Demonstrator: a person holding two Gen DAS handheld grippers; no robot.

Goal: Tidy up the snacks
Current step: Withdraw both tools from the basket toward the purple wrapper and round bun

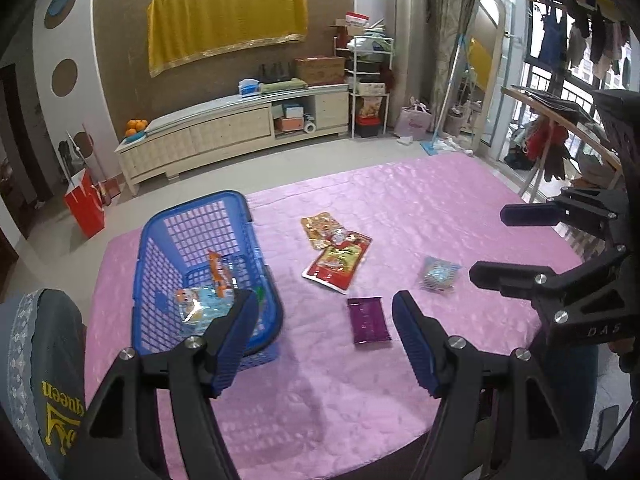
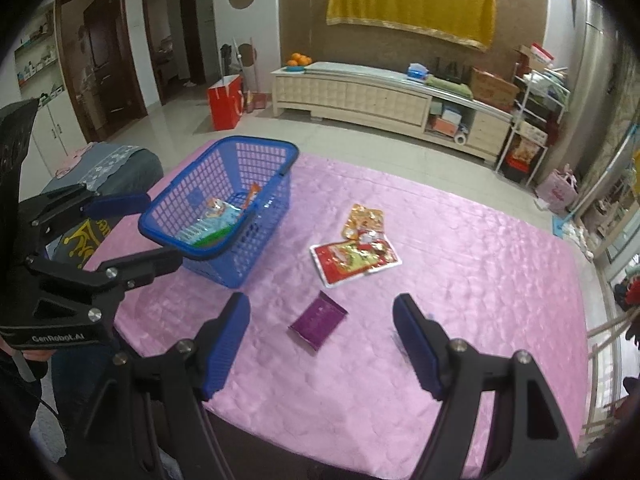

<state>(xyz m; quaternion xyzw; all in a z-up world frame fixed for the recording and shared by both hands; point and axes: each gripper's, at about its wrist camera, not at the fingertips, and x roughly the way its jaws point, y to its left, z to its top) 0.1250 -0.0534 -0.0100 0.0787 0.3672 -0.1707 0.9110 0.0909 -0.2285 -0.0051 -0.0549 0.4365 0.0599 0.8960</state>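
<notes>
A: In the basket (image 1: 208, 264), how many snacks?
B: Maybe three. Four wait on the cloth (image 1: 440, 208), the purple pack (image 1: 368, 319) nearest. Left gripper (image 1: 324, 344) and right gripper (image 2: 320, 348): both wide, empty.

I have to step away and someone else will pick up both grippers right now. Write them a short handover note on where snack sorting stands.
Left gripper: jaws open, nothing between them, above the pink quilted cloth beside the blue plastic lattice basket.
Right gripper: jaws open, empty, over the purple foil packet.
Done: a light-blue snack bag and an orange packet lie in the basket.
Left on the cloth: the purple packet, the red-and-white snack pouch, the orange-gold pouch partly under it, and a small clear blue-patterned bag.
</notes>
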